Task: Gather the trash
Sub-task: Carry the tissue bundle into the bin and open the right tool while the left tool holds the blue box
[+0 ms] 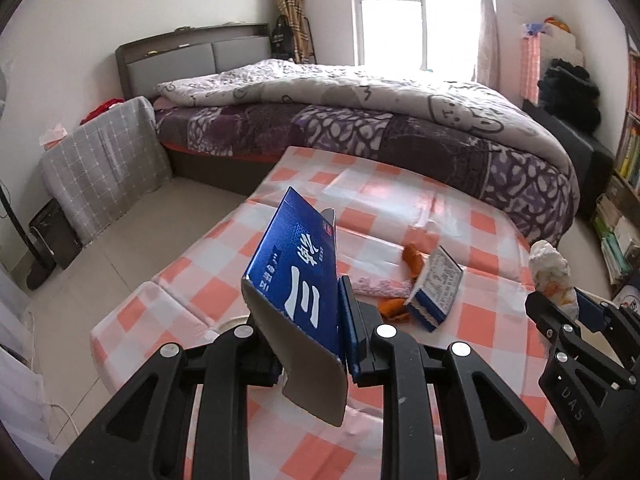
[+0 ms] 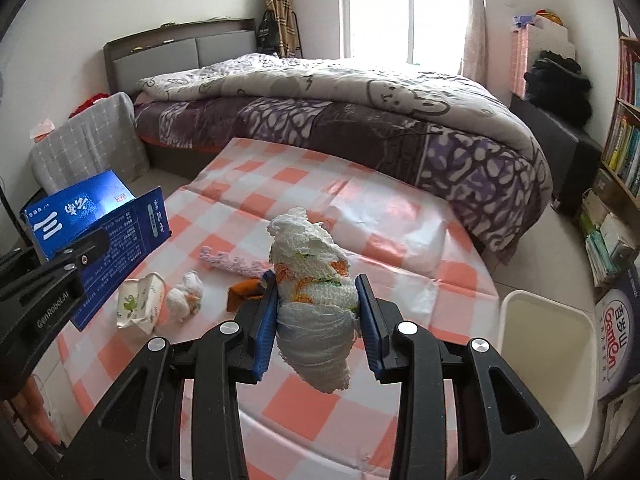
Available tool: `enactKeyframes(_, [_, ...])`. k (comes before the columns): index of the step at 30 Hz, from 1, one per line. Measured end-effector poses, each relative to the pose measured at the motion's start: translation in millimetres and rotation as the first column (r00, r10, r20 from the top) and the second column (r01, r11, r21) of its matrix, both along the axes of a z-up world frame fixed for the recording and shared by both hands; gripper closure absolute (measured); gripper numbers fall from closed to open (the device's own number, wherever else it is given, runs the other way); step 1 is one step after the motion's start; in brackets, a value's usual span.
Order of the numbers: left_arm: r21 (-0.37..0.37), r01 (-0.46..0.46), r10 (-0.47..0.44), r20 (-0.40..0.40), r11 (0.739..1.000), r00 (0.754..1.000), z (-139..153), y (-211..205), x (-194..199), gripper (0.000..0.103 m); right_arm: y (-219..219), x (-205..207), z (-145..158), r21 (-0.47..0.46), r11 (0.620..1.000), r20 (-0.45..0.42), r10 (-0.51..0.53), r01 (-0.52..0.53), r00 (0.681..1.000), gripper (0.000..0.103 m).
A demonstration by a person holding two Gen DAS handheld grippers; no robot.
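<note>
Daylight pours in from the window (image 1: 394, 12) at twelve o'clock, blown out to plain white in both views. The room is bright, shadows soft. Glare streaks the glossy worktop (image 2: 360, 208) cover (strongest mid-frame). Fisheye bending curves the edges, with dark vignette corners; focus stays fairly sharp throughout.

Your worktop (image 2: 360, 216) stands before the bed (image 2: 360, 120). Bin (image 2: 544, 364) on the floor, right of it. Wrapper (image 2: 140, 304) and small wad (image 2: 185, 296) lie left on it; bookshelf (image 2: 624, 140) far right.
</note>
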State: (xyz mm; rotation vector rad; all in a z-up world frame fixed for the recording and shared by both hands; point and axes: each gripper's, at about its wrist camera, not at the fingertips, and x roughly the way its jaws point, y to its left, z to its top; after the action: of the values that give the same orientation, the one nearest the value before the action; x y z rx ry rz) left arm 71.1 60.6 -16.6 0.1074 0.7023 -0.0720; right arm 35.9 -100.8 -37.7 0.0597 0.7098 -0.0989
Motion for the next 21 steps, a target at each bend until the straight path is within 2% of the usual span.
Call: enactKeyframes(21, [-0.018,0.148,-0.147,0.015,0.989,0.989,2.9,-87.0,-16.0,0.079,-86.9,-22.5,-0.3,0.008,0.985,-0.035,-0.172,0.172,0.984,0.068])
